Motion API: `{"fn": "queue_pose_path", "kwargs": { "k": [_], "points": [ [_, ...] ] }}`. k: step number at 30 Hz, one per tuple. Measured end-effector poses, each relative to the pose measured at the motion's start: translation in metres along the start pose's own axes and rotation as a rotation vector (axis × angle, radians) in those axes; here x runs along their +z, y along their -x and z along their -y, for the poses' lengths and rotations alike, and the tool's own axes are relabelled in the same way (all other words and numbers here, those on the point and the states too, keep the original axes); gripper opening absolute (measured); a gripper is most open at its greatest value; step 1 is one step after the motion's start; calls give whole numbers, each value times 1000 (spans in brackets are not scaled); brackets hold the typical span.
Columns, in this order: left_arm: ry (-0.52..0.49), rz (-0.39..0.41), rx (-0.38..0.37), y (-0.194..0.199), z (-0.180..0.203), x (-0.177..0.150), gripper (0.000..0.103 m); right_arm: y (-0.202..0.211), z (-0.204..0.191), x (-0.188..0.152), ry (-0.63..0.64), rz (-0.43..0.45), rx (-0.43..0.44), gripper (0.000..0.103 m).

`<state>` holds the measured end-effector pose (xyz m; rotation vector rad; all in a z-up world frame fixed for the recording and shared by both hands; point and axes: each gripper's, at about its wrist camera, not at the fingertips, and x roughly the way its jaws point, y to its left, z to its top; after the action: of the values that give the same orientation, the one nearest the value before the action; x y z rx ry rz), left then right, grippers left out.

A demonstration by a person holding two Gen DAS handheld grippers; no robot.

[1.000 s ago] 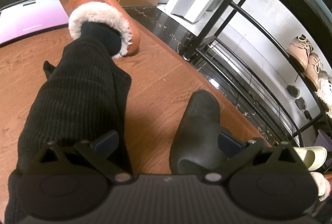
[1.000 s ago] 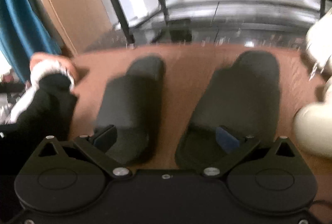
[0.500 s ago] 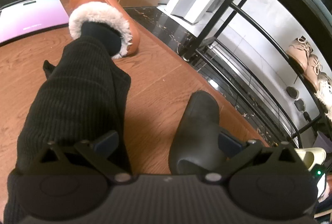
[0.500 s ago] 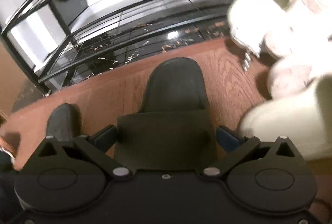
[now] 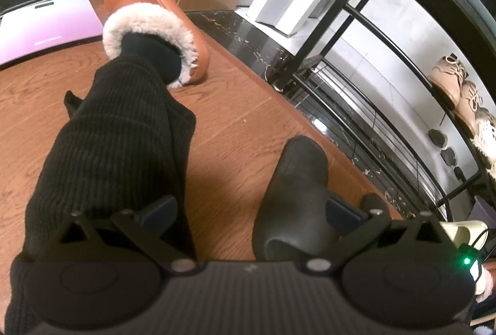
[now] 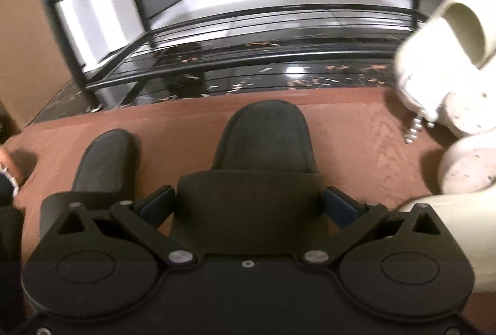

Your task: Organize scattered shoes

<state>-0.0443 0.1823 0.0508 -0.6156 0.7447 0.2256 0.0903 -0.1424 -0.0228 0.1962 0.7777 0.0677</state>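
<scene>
Two black slippers lie on the wooden floor in front of a black wire shoe rack (image 6: 248, 34). My right gripper (image 6: 248, 206) is open with its blue-padded fingers on either side of the right black slipper (image 6: 263, 146), which sits between them. The other black slipper (image 6: 102, 161) lies to its left. In the left wrist view my left gripper (image 5: 249, 212) is open above the floor, its right finger beside that slipper (image 5: 294, 192), its left finger over a black-trousered leg (image 5: 108, 149).
A foot in an orange fur-lined slipper (image 5: 161, 25) rests on the floor at the left. Cream clogs (image 6: 449, 71) are piled at the right. The rack (image 5: 387, 81) holds tan lace-up shoes (image 5: 455, 87). A white box (image 5: 291, 6) and a pink panel (image 5: 46, 25) stand farther back.
My right gripper swung right from facing both slippers and centred on the right one, which now lies between its fingers. My left gripper has barely moved.
</scene>
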Motion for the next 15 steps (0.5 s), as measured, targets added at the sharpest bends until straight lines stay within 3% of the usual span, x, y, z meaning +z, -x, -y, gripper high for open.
{"fn": "queue_pose_path", "kwargs": {
  "k": [7, 9, 11, 14, 15],
  "points": [
    [-29, -13, 32, -2, 5, -1, 102, 4, -9, 8, -34, -4, -6, 103],
    [-44, -16, 49, -3, 9, -1, 102, 20, -8, 11, -55, 72, -30, 103],
    [-53, -16, 62, -4, 11, -1, 102, 34, -12, 14, -55, 120, 5, 103],
    [-81, -21, 90, -6, 16, -2, 102, 44, -29, 16, -9, 120, 99, 103],
    [-87, -19, 93, -6, 17, -2, 102, 44, -46, 15, 41, 91, 179, 103]
  ]
}}
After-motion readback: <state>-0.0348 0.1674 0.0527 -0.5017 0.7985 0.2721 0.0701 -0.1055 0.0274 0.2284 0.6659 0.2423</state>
